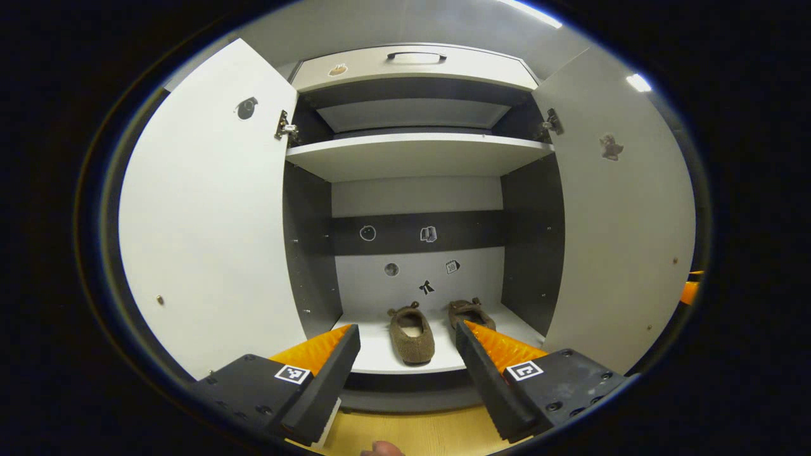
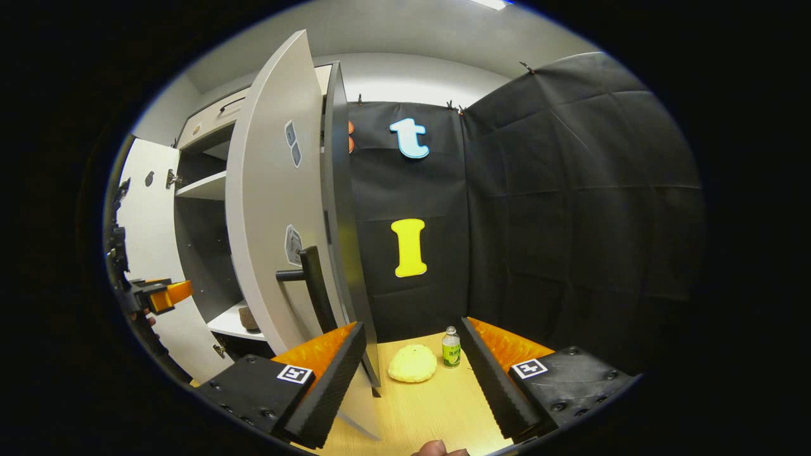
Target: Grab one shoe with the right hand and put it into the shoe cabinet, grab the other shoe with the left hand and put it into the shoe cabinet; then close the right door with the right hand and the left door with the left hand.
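The shoe cabinet [image 1: 415, 155] stands with both doors swung wide. Two brown fuzzy shoes rest side by side on its bottom shelf: one [image 1: 410, 335] in full sight, the other [image 1: 469, 311] partly behind a finger. My left gripper [image 1: 407, 329] is open in front of the shelf, holding nothing. In the right gripper view, my right gripper [image 2: 412, 326] is open and empty just right of the right door [image 2: 272, 209], near its black handle [image 2: 313, 285]. One shoe [image 2: 248, 316] peeks past that door. The left gripper [image 2: 158, 294] shows at the far left.
The left door [image 1: 209, 215] and right door [image 1: 624, 221] flank the opening. A drawer with a handle [image 1: 416, 57] tops the cabinet. On the wooden floor by the black cloth wall lie a yellow lump [image 2: 412, 363] and a small green bottle [image 2: 451, 348].
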The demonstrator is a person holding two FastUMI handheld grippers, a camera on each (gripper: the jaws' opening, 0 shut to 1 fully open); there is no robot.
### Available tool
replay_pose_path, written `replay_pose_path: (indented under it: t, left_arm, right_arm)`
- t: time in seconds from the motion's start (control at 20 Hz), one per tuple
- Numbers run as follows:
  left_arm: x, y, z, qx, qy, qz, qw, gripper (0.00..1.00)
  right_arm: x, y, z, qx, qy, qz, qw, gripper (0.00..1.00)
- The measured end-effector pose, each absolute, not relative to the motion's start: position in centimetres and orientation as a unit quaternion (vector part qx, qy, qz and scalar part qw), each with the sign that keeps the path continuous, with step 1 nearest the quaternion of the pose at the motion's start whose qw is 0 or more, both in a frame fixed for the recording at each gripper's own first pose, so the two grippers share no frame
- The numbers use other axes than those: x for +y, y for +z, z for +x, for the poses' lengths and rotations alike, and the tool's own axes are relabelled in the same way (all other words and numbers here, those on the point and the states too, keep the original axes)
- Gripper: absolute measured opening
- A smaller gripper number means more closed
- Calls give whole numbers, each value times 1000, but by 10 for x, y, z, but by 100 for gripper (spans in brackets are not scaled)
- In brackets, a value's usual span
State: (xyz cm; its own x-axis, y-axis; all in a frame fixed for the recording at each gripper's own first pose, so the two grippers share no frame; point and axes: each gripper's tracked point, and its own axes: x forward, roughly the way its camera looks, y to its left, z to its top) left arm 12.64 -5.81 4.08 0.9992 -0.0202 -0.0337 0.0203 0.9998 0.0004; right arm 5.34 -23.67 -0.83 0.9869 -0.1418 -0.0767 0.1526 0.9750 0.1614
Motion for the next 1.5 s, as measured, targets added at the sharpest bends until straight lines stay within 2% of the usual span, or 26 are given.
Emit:
replay_pose_path:
  t: [0.15, 0.4, 1.05, 1.5]
  left_arm:
    - [-50, 37, 96, 19, -13, -10, 1000, 97]
    - [-27, 30, 57, 18, -8, 21, 1000, 96]
    - [5, 5, 17, 31, -21, 27, 999, 96]
    - [26, -6, 7, 44, -21, 11, 999, 97]
  right_arm:
    - [-232, -3, 57, 24, -70, 81, 994, 100]
    - [-226, -1, 59, 18, -73, 83, 994, 98]
    - [-210, 0, 55, 2, -111, 78, 991, 98]
    - [-144, 1, 55, 2, -60, 80, 995, 98]
